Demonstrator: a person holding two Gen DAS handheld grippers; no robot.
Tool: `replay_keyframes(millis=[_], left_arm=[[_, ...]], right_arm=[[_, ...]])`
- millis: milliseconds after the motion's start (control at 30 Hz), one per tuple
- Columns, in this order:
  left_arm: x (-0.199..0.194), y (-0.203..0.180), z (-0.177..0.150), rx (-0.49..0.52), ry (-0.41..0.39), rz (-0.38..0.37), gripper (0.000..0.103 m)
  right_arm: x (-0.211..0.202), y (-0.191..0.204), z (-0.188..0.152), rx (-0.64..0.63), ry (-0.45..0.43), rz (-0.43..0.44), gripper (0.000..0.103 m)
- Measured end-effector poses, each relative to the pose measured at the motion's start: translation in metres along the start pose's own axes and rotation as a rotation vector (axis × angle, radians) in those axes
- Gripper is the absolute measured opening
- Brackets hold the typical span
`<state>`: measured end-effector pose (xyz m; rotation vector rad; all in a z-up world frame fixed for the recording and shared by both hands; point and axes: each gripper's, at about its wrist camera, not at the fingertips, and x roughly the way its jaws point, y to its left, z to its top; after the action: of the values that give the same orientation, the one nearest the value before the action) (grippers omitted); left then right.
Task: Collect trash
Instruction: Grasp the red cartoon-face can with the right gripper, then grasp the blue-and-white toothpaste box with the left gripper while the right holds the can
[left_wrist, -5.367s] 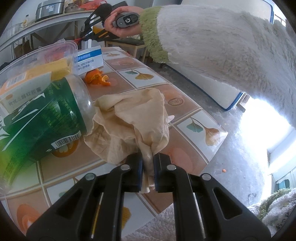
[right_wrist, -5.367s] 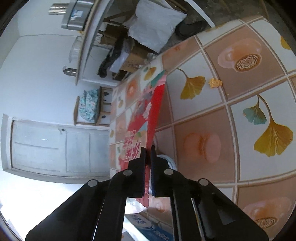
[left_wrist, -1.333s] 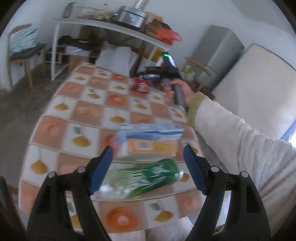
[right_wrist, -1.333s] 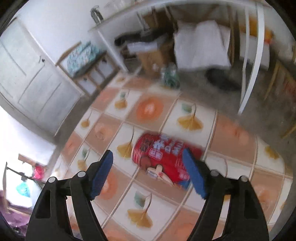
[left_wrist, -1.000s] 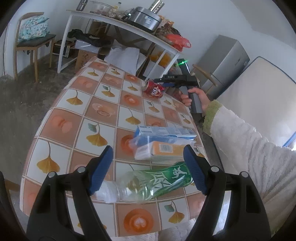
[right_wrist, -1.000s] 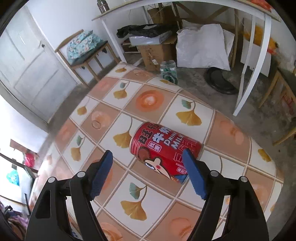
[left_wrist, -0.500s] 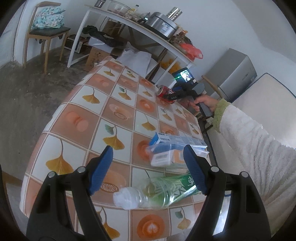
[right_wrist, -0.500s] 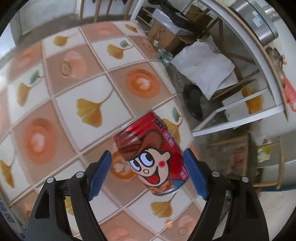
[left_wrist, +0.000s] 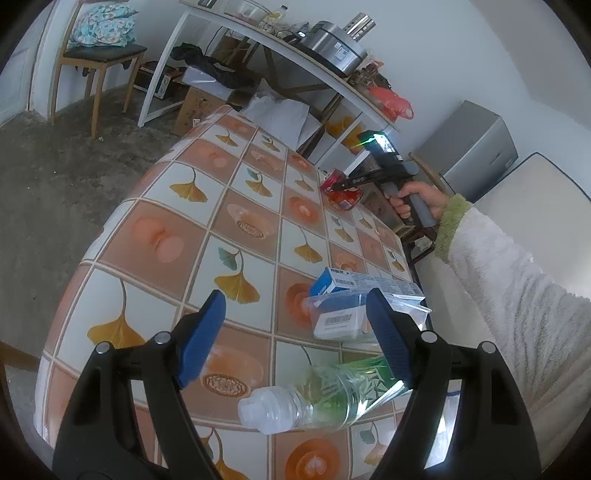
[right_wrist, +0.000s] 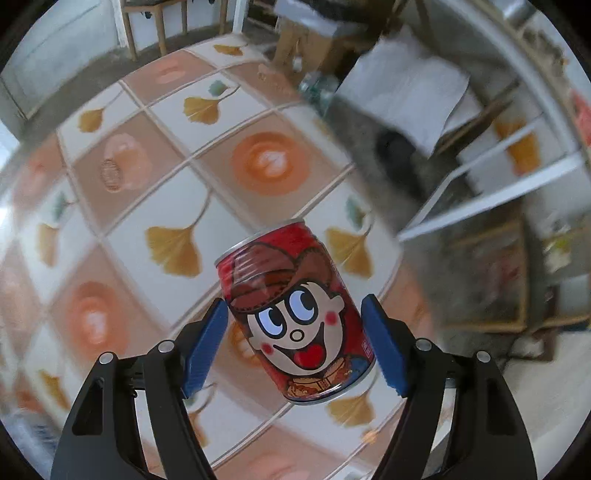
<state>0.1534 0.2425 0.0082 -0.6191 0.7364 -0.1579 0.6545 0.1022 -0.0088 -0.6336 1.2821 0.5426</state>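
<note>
While spread wide, right gripper (right_wrist: 295, 343) fingers (right_wrist: 205, 345) flanking the red can (right_wrist: 295, 314); left gripper (left_wrist: 295, 339) likewise agape, empty.

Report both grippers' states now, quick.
Left gripper: open, holding nothing, above the plastic bottle.
Right gripper: open around the red can, not clamped.

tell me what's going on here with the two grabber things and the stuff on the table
A person is clearing trash off a tiled table with a handheld gripper in each hand. The right gripper is open with its fingers on either side of a red drink can, not yet closed on it. The left gripper is also open and empty, held above a green-labelled plastic bottle lying on its side, next to a clear plastic container with small boxes in it.
</note>
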Motion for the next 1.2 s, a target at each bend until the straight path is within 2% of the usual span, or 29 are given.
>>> replay_keyframes(millis=[67, 133, 267, 333, 367, 533, 667, 833, 1000, 1100, 1167, 1200], left_arm=[[0.005, 0.003, 0.001, -0.013, 0.008, -0.005, 0.074], [0.009, 0.003, 0.001, -0.018, 0.014, -0.012, 0.074], [0.013, 0.000, 0.005, -0.009, 0.016, -0.014, 0.074], [0.012, -0.003, 0.007, 0.005, 0.012, -0.006, 0.074], [0.011, -0.005, 0.008, 0.016, 0.008, 0.000, 0.074], [0.006, -0.009, 0.011, 0.044, 0.005, 0.032, 0.074], [0.007, -0.017, 0.014, 0.071, 0.017, 0.027, 0.074], [0.015, -0.035, 0.018, 0.134, 0.044, -0.017, 0.074], [0.055, -0.081, 0.039, 0.306, 0.171, -0.091, 0.075], [0.089, -0.110, 0.055, 0.431, 0.265, -0.150, 0.080], [0.127, -0.134, 0.062, 0.533, 0.383, -0.192, 0.080], [0.144, -0.144, 0.063, 0.568, 0.433, -0.189, 0.080]], right_arm=[[-0.003, 0.001, -0.004, 0.044, 0.047, 0.115, 0.072], [-0.005, 0.010, -0.009, 0.055, 0.057, 0.168, 0.072], [0.001, 0.029, -0.015, 0.111, 0.051, 0.078, 0.072], [0.015, 0.044, -0.022, 0.105, 0.076, 0.002, 0.065], [0.016, 0.050, -0.027, 0.109, 0.048, -0.020, 0.064], [0.006, 0.051, -0.053, 0.170, 0.014, 0.051, 0.063], [-0.006, 0.028, -0.094, 0.307, -0.016, 0.138, 0.064], [-0.053, -0.002, -0.166, 0.469, -0.152, 0.202, 0.064], [-0.109, -0.009, -0.249, 0.565, -0.303, 0.219, 0.064], [-0.122, -0.018, -0.283, 0.620, -0.358, 0.224, 0.064], [-0.127, -0.015, -0.310, 0.654, -0.380, 0.219, 0.064], [-0.128, -0.013, -0.324, 0.675, -0.390, 0.212, 0.064]])
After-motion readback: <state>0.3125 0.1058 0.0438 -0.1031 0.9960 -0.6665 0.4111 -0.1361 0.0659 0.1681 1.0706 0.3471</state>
